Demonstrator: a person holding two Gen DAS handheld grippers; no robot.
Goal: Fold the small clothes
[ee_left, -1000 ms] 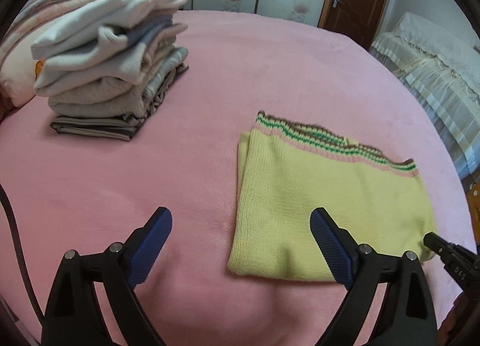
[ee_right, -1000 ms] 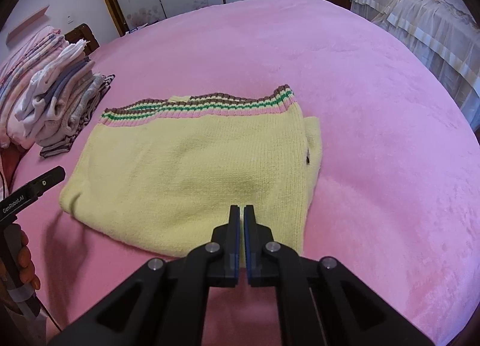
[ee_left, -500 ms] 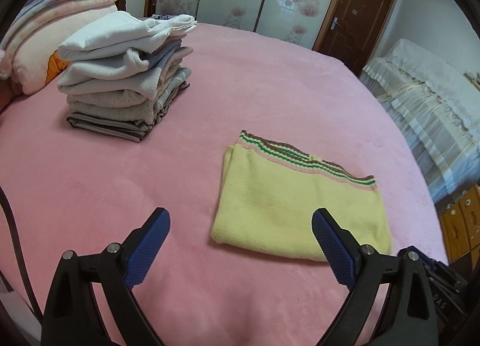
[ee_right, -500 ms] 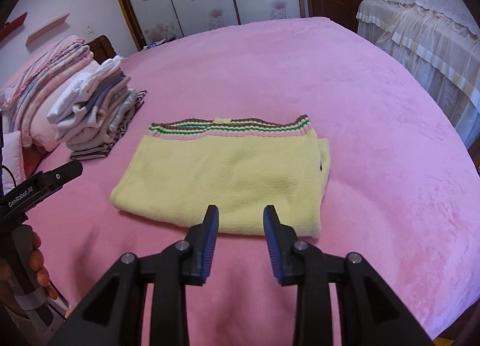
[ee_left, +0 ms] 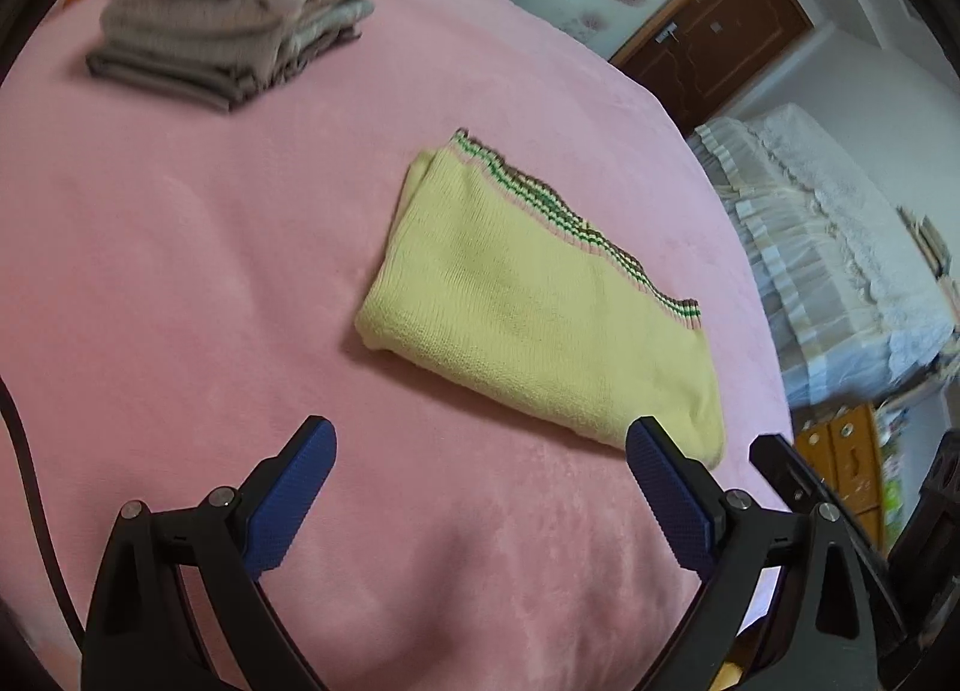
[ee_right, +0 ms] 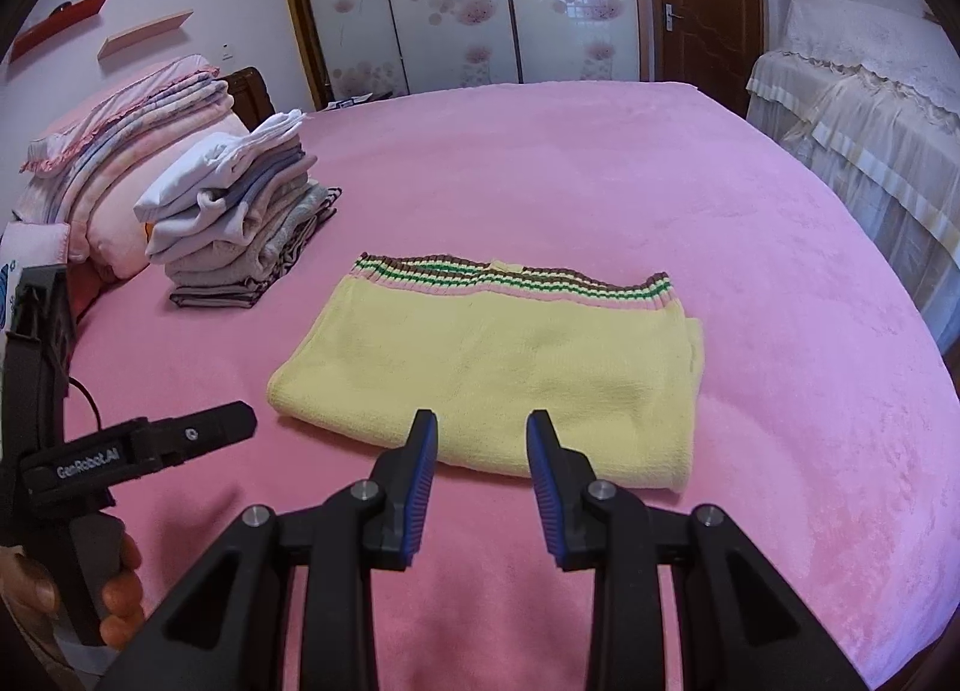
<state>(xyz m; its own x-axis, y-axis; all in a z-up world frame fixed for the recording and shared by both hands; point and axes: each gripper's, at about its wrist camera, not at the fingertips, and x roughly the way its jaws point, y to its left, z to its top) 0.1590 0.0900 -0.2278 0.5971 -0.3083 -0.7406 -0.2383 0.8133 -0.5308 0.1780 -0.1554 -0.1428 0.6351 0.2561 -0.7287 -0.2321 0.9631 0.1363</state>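
Observation:
A folded yellow knit garment (ee_right: 498, 367) with a green, brown and pink striped hem lies flat on the pink bed cover (ee_right: 600, 181); it also shows in the left wrist view (ee_left: 528, 295). My right gripper (ee_right: 480, 439) is open and empty, hovering just short of the garment's near edge. My left gripper (ee_left: 480, 451) is wide open and empty, above the bed short of the garment's near edge, its right finger (ee_left: 666, 487) close to the garment's near right corner. The left gripper's body (ee_right: 144, 445) shows at the left of the right wrist view.
A stack of folded clothes (ee_right: 240, 223) stands at the back left of the bed, also in the left wrist view (ee_left: 234, 13). Folded pink bedding (ee_right: 126, 151) lies behind it. A second bed with a white lace cover (ee_right: 864, 109) stands to the right.
My right gripper has opened from shut and drawn back from the garment. My left gripper stays wide open and has swung and tilted, so the garment now lies diagonally ahead of it.

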